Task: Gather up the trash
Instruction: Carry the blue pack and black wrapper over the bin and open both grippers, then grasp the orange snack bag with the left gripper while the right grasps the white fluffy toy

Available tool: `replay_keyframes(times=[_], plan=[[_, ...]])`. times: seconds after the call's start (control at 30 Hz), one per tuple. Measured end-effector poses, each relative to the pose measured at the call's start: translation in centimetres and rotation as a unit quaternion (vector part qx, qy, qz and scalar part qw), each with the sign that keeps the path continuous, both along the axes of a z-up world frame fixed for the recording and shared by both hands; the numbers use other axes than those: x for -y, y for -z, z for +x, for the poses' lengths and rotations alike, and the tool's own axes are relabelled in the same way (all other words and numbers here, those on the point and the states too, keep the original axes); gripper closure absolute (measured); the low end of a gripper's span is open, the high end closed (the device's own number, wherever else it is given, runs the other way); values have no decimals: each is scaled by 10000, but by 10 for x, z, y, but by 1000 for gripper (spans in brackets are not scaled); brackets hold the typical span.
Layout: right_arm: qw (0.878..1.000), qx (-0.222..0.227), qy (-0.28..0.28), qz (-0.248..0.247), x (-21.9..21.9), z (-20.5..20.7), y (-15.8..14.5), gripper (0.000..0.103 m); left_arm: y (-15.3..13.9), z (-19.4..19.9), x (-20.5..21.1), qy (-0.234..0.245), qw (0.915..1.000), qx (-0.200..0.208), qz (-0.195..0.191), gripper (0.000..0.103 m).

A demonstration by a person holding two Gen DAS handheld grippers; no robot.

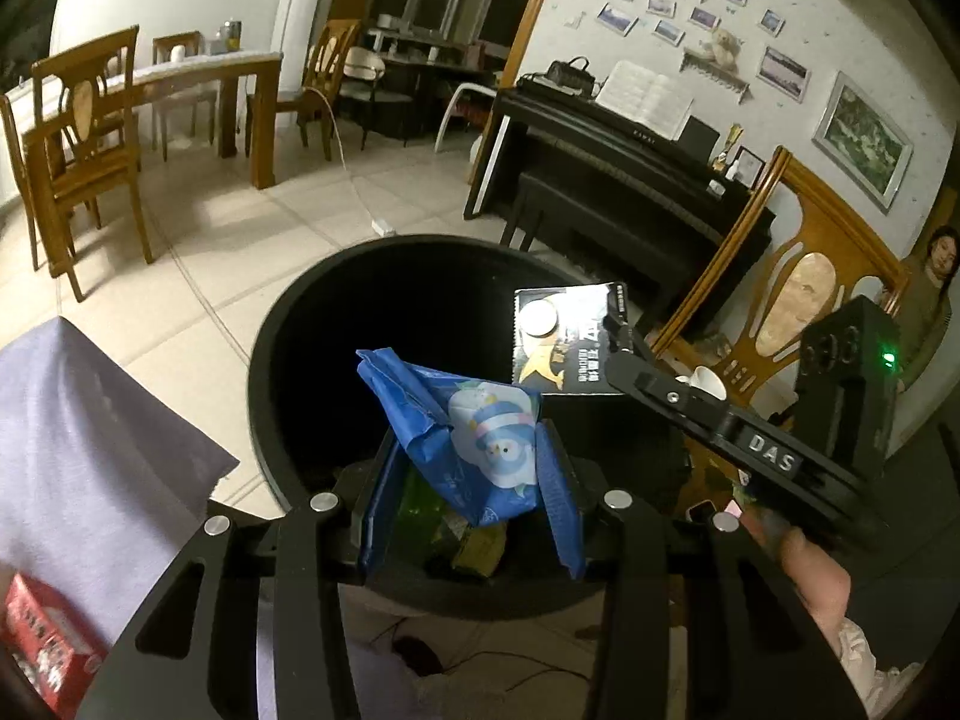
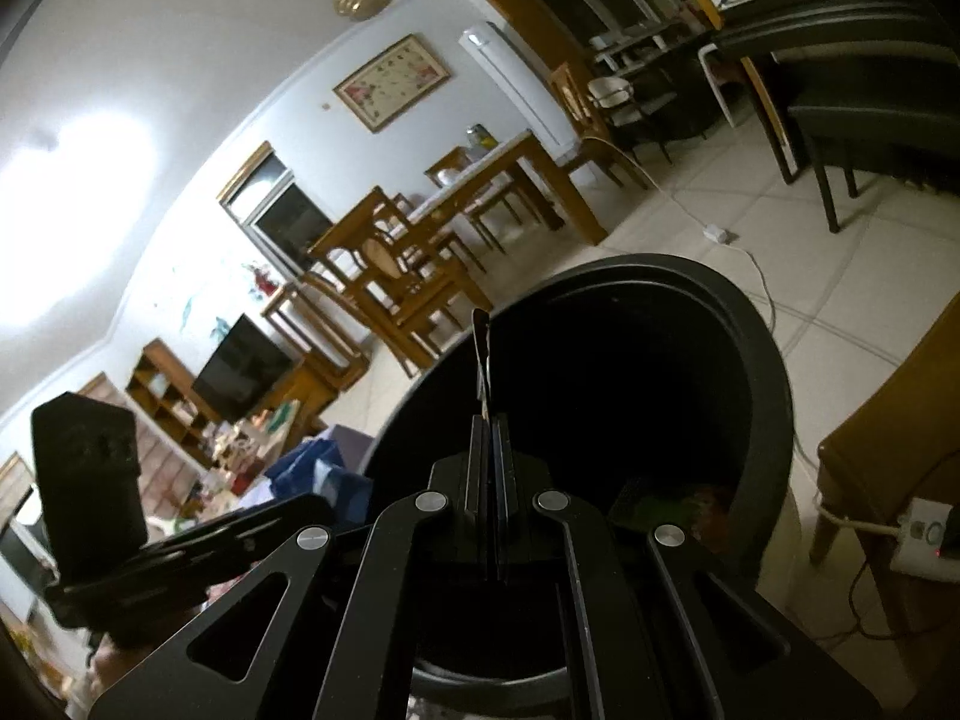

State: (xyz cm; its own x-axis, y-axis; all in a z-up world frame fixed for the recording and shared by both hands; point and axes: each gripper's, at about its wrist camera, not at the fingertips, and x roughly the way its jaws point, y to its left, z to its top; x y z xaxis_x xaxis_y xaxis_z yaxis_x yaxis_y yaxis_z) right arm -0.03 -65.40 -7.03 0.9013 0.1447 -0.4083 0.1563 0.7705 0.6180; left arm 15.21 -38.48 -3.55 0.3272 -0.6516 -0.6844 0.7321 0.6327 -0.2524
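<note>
A round black trash bin [image 1: 282,324] stands on the tiled floor, with green and yellow wrappers [image 1: 474,546] at its bottom. My left gripper [image 1: 468,474] is over its near rim; a crumpled blue wrapper with a penguin print [image 1: 474,426] sits between its blue-padded fingers, which stand apart. My right gripper [image 1: 621,330] comes in from the right, shut on a black and white flat packet [image 1: 564,342] held over the bin. In the right wrist view the gripper [image 2: 489,420] pinches that packet edge-on [image 2: 480,348] above the bin [image 2: 762,372].
A lilac cloth [image 1: 90,438] and a red box [image 1: 42,642] lie at the left. A wooden chair [image 1: 798,282] stands right of the bin, a black piano [image 1: 624,168] behind it. A dining table with chairs [image 1: 180,96] is far left. A power cable [image 2: 756,270] crosses the floor.
</note>
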Motion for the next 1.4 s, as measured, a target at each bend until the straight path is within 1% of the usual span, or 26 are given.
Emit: replay_keyframes(times=[0.13, 0.17, 0.2, 0.23, 0.27, 0.3, 0.33, 0.37, 0.4, 0.53, 0.6, 0.77, 0.87, 0.9, 0.97, 1.03, 1.07, 1.1, 1.13, 1.17, 1.2, 1.23, 1.3, 1.4], plan=[[9999, -66, 88, 82, 6, 2, 6, 100, 7, 4, 9, -69, 9999, 1, 153, 56], [9998, -104, 109, 110, 8, 3, 8, 98, 7, 4, 10, -111, 9998, 13, 192, 53], [9998, -138, 119, 101, 7, 1, 9, 93, 8, 5, 12, -153, 9996, 13, 229, 51], [9998, -146, 132, 69, 3, 0, 6, 92, 7, 6, 12, -182, 9995, 8, 253, 42], [9998, -141, 149, 9, 1, -1, 5, 86, 7, 6, 12, -215, 9994, 10, 272, 30], [9998, -131, 156, -40, 0, 1, 3, 76, 6, 5, 9, -261, 9992, 37, 287, 27], [9998, -93, 165, -91, -3, -1, 1, 68, 5, 6, 9, -273, 9992, 60, 288, 26], [9997, -94, 198, -112, -3, -1, 1, 49, 4, 5, 7, -264, 9992, 79, 302, 26], [9996, -78, 247, -86, -4, -2, 1, 45, 3, 4, 5, -256, 9992, 76, 311, 26], [9999, -95, 126, -67, -14, 0, -1, 45, -4, 0, -10, -298, 9991, 71, 277, 26], [9999, -95, 50, -97, -23, 3, -4, 45, -9, -3, -24, -347, 9991, 87, 235, 26], [9993, -73, -306, -190, -63, 21, -19, 45, -20, -7, -75, -647, 9978, 111, 113, 26], [9976, -65, -633, -258, -96, 38, -29, 45, -27, -7, -118, -963, 9953, 107, 52, 26], [9967, -67, -751, -292, -109, 44, -33, 44, -30, -9, -140, -1153, 9932, 134, 45, 26], [9942, -59, -1012, -346, -139, 55, -38, 38, -35, -12, -165, -1364, 9905, 185, 17, 26], [9911, -55, -1276, -385, -168, 67, -45, 37, -44, -21, -198, -1577, 9869, 340, 4, 26], [9888, -61, -1431, -418, -186, 74, -48, 36, -47, -27, -217, -1727, 9837, 487, 60, 24], [9866, -68, -1566, -457, -203, 81, -50, 36, -50, -30, -227, -1827, 9814, 583, 113, 20], [9843, -71, -1698, -484, -219, 88, -53, 35, -52, -35, -240, -1980, 9775, 712, 174, 11], [9825, -77, -1793, -490, -231, 92, -54, 33, -52, -39, -253, -2132, 9732, 833, 220, 6], [9810, -86, -1877, -488, -244, 97, -56, 31, -51, -44, -269, -2312, 9677, 961, 287, 6], [9785, -100, -2002, -495, -262, 106, -57, 31, -50, -45, -279, -2405, 9647, 1014, 344, 6], [9738, -163, -2205, -529, -292, 119, -59, 30, -42, -46, -296, -2521, 9610, 1019, 499, 6], [9666, -280, -2477, -595, -333, 136, -62, 30, -24, -40, -309, -2547, 9607, 828, 731, 6]])
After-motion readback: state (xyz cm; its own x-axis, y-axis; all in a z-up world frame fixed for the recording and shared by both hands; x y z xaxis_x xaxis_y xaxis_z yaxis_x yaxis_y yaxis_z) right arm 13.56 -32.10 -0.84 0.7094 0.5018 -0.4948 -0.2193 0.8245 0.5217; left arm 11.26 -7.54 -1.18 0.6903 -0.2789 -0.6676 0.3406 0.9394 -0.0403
